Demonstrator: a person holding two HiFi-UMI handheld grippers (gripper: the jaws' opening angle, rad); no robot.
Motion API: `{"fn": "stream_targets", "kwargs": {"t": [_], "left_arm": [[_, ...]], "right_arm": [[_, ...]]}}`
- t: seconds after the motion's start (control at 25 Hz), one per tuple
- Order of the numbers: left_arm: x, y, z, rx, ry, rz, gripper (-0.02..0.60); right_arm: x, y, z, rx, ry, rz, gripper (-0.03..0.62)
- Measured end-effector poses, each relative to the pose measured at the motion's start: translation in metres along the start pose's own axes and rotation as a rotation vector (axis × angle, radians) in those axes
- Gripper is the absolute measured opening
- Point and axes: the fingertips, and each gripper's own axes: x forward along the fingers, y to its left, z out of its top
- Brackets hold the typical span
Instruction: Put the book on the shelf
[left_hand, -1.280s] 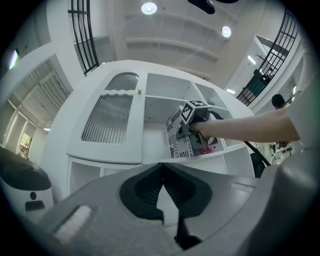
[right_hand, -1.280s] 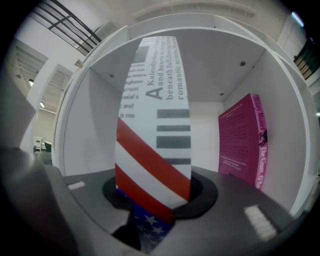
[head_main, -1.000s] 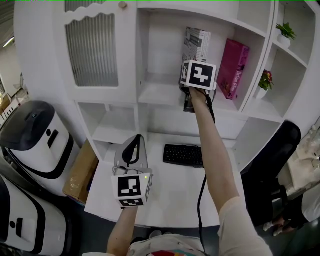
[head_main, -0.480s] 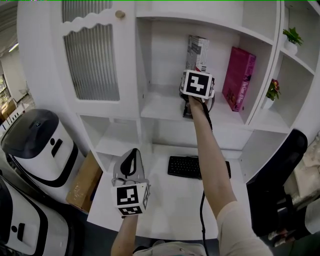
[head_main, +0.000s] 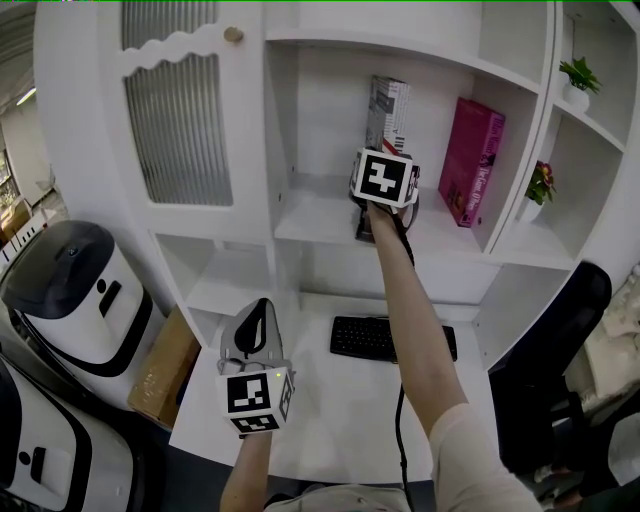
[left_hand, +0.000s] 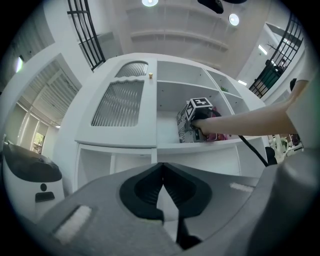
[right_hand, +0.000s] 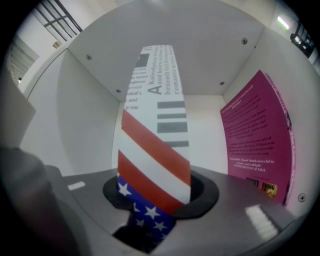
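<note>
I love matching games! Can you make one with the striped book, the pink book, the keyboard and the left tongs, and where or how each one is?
Things:
1. striped book
2. pink book
3. keyboard
4. left tongs

Place or state:
A. on the desk
B. closed, empty
C. gripped in the right tongs
D. at the right side of the shelf

Pairs: 1-C, 2-D, 3-A, 4-B.

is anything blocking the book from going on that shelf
Nothing visible. The right gripper holds the book upright inside the open shelf compartment; the pink book leans at its right, apart from it.
</note>
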Motion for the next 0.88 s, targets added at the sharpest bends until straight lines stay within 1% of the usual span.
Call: {"fn": "stream_targets", "kwargs": {"t": [0.04, 0.08, 0.12, 0.16, 0.2, 0.28, 0.36, 0.48, 0.52, 0.6, 0.72, 0.88], "left_arm": [[-0.001, 0.001, 0.001, 0.002, 0.001, 0.003, 0.005], [-0.002, 0.002, 0.002, 0.006, 0.001, 0.005, 0.005], [-0.004, 0.004, 0.003, 0.009, 0.000, 0.010, 0.005], [-0.005, 0.007, 0.005, 0.011, -0.003, 0.016, 0.005], [-0.008, 0.011, 0.008, 0.012, -0.007, 0.024, 0.005], [-0.012, 0.017, 0.013, 0.015, -0.016, 0.038, 0.005], [-0.016, 0.021, 0.019, 0.014, -0.027, 0.049, 0.005], [-0.021, 0.025, 0.026, 0.008, -0.042, 0.059, 0.005], [-0.022, 0.024, 0.027, 0.007, -0.045, 0.057, 0.005], [-0.022, 0.019, 0.029, 0.010, -0.049, 0.047, 0.005], [-0.022, 0.010, 0.030, 0.013, -0.049, 0.024, 0.005], [-0.020, -0.006, 0.030, 0.042, -0.054, -0.010, 0.005]], "right_arm": [[0.000, -0.001, -0.002, 0.002, 0.013, 0.005, 0.147], [0.000, -0.003, -0.004, 0.003, 0.032, 0.011, 0.154], [0.000, -0.004, -0.006, -0.002, 0.048, 0.019, 0.186], [0.000, -0.004, -0.007, -0.013, 0.053, 0.026, 0.264], [0.000, -0.004, -0.005, -0.030, 0.045, 0.026, 0.325], [-0.004, -0.005, 0.003, -0.062, 0.003, 0.008, 0.343], [-0.011, -0.006, 0.012, -0.072, -0.037, 0.002, 0.374], [-0.022, 0.002, 0.023, -0.094, -0.083, 0.043, 0.395], [-0.027, 0.005, 0.027, -0.110, -0.102, 0.056, 0.410], [-0.044, 0.009, 0.033, -0.123, -0.143, 0.079, 0.417], [-0.080, 0.017, 0.041, -0.090, -0.207, 0.143, 0.417], [-0.143, 0.021, 0.046, -0.093, -0.319, 0.213, 0.416]]}}
